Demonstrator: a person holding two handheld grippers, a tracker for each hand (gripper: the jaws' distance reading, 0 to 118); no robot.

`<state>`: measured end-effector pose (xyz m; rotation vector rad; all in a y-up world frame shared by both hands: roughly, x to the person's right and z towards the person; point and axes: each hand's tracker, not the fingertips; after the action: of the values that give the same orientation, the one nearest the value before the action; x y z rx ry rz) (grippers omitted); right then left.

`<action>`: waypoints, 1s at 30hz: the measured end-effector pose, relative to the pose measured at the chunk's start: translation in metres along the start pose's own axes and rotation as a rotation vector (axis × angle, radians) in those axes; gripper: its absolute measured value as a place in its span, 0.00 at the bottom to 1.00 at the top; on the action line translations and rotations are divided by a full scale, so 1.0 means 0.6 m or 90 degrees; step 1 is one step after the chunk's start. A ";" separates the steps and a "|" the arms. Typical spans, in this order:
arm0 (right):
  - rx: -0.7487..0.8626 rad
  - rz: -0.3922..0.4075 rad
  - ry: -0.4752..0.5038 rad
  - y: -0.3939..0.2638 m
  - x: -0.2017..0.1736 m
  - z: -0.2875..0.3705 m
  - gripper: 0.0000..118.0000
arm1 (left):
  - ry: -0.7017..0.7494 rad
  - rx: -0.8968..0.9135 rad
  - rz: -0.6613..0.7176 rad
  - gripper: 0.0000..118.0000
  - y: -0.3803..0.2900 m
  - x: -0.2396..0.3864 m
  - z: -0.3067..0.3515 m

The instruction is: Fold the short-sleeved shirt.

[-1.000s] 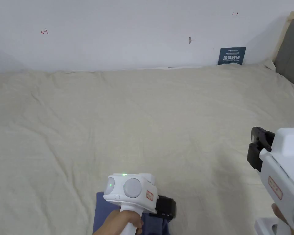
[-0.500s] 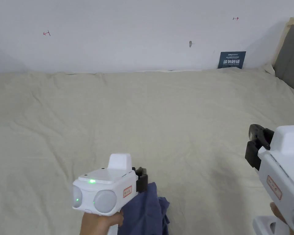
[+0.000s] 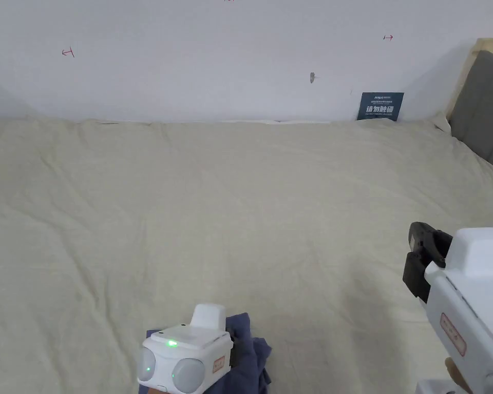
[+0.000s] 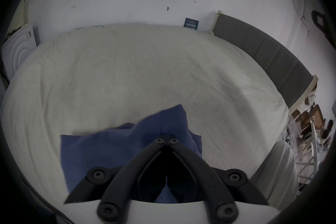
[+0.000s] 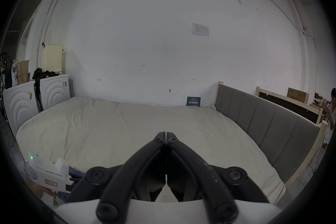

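- Bed (image 3: 240,205) with a cream, wrinkled sheet; its far edge meets a white wall (image 3: 214,61), its right edge a grey padded headboard (image 3: 484,107).
- Short-sleeved shirt (image 4: 116,148), dark blue, bunched in a loose heap at the near edge of the bed, left of the middle. In the head view (image 3: 248,354) part of it sticks out from behind the left gripper's white housing.
- Left gripper (image 4: 166,141): jaws pressed together at the tips with blue cloth bunched right at and behind them. It reads as a pinch on a fold of the shirt, though the fabric between the tips is not plainly visible. Picture slightly motion-blurred.
- In the head view the left gripper (image 3: 234,349) sits low at the near edge, green light on its housing, jaws mostly hidden by the body.
- Right gripper (image 5: 166,134): jaws pressed together, nothing between them, held above the sheet near the right part of the near edge. In the head view (image 3: 420,256) it is well apart from the shirt.
- Right gripper view also catches the left gripper's white body (image 5: 52,171) at its lower left, with a scrap of blue cloth beside it.
- Small dark blue sign (image 3: 380,106) stands against the wall at the far right corner of the bed.
- Two white appliances with ringed fronts (image 5: 36,100) stand past the left edge of the bed.
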<state>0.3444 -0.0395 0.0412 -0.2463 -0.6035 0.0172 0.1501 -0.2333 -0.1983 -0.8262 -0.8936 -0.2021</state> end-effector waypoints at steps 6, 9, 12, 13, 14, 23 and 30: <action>-0.015 0.000 -0.019 -0.010 0.021 -0.004 0.02 | -0.037 -0.076 -0.040 0.00 -0.038 0.036 -0.045; -0.020 -0.001 -0.026 -0.013 0.025 -0.007 0.02 | -0.019 -0.051 -0.054 0.00 -0.067 0.041 -0.057; -0.023 -0.003 -0.026 -0.014 0.025 -0.009 0.02 | -0.025 -0.049 0.002 0.00 -0.063 0.029 -0.059; -0.024 -0.004 -0.024 -0.014 0.024 -0.010 0.02 | -0.028 -0.052 0.014 0.00 -0.060 0.027 -0.059; -0.025 -0.005 -0.023 -0.014 0.022 -0.010 0.02 | -0.026 -0.051 0.004 0.00 -0.058 0.028 -0.056; 0.010 0.002 0.001 0.015 -0.010 0.010 0.02 | -0.027 0.152 -0.014 0.00 0.032 0.031 0.090; 0.049 0.002 0.019 0.042 -0.046 0.027 0.02 | 0.022 0.301 -0.018 0.00 0.120 -0.021 0.234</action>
<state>0.3137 -0.0140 0.0327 -0.1730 -0.5717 0.0395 0.0911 -0.0864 -0.1986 -0.3698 -0.8739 -0.0256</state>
